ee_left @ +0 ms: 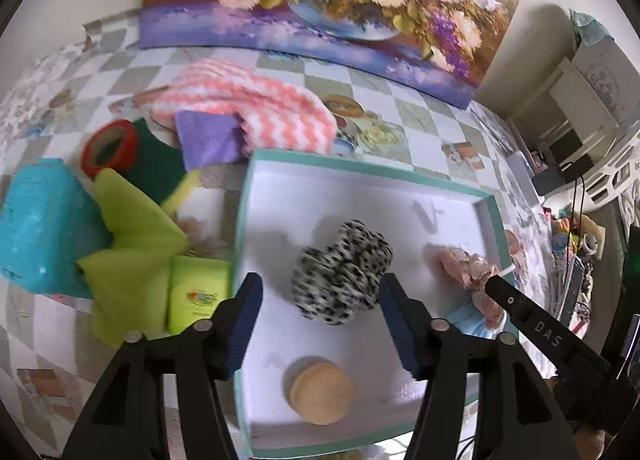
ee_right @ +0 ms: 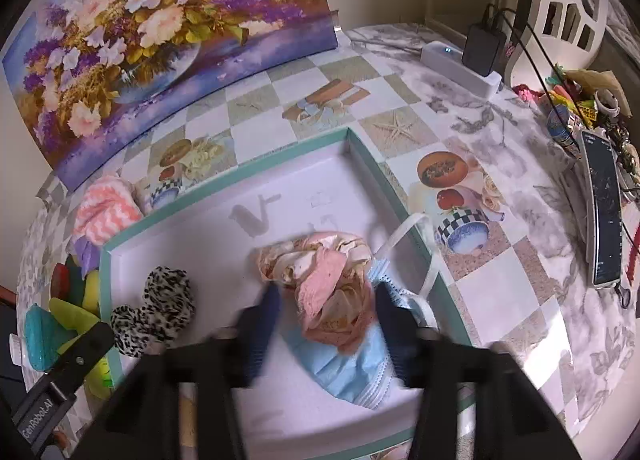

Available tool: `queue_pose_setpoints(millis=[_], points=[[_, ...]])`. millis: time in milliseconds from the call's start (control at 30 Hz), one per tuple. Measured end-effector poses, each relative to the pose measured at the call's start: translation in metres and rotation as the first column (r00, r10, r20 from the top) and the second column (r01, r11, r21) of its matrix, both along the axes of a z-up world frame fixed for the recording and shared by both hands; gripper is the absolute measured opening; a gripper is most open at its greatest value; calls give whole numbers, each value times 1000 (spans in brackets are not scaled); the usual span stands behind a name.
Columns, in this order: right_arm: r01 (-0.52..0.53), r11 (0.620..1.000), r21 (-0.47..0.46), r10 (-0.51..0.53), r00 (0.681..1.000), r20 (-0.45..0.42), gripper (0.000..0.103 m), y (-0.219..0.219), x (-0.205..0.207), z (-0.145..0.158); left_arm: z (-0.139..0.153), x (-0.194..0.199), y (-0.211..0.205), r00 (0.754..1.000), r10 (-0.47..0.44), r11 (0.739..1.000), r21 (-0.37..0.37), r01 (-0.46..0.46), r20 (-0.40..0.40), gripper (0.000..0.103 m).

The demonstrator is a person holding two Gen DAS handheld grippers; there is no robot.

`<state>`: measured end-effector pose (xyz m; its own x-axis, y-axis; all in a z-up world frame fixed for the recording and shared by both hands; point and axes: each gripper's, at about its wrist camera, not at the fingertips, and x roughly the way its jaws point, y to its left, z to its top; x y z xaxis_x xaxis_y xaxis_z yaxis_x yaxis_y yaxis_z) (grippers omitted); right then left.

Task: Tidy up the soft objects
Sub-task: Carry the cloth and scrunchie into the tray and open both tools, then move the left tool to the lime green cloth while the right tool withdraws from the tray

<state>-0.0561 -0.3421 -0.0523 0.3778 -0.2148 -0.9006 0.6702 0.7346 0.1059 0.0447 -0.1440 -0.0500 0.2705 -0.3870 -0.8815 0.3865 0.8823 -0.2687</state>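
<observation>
Left wrist view: the left hand-held gripper (ee_left: pixel 320 296) is seen released, its jaws standing apart on either side of a black-and-white spotted scrunchie (ee_left: pixel 342 272) without pressing on it. The scrunchie lies on the floor of a white tray with a teal rim (ee_left: pixel 360 166), near the tray's centre. A round beige puff (ee_left: pixel 322 394) rests at 6 o'clock of the scrunchie, well clear of it. A pink cloth bundle (ee_left: pixel 468 266) is found at 3 o'clock, near the tray's right wall. Outside the tray, at 9 to 11 o'clock, further soft items remain on the bench (ee_left: pixel 420 148): a teal sponge (ee_left: pixel 40 228), green cloths (ee_left: pixel 132 236), a purple cloth (ee_left: pixel 208 138), a pink zigzag towel (ee_left: pixel 256 108) and a red tape roll (ee_left: pixel 110 146).

Right wrist view: the right hand-held gripper (ee_right: pixel 326 300) is likewise released, its blurred jaws flanking the pink cloth bundle (ee_right: pixel 332 288), which lies partly on a blue face mask (ee_right: pixel 352 364) inside the tray. The mask's white strap (ee_right: pixel 404 232) is draped over the rim at 1 o'clock.

Judgement: a deposit step is taken to be in hand, both items being set down in the tray. The next move is judged to call for both grippers to be lifted clear without snagging fabric, then directed to the untidied pile at the tray's left.
</observation>
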Motion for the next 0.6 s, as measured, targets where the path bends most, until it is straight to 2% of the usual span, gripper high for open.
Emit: queue_pose_setpoints(millis=[67,167,233,367,500,600], points=[[-9,1000,-11,9,1000,-6,63,1,1,2,3,1,3,1000,13,1000,22,-13,24,69],[-47,998,-32,46,999,-16,77,5,4,3,8,3,10,997,39,997,63,-44,73,79],[-70,996,-52,69,997,-17,82,10,5,6,10,4,13,993,56,994,92,-66,107,87],[-86,994,-72,87,996,8,103,14,5,12,13,9,22,984,94,986,121,-113,154,94],[-104,991,-79,107,994,29,103,19,6,19,18,13,32,974,137,981,109,-159,180,101],[-124,990,-67,128,990,56,103,24,7,24,22,16,39,967,161,978,102,-184,198,102]])
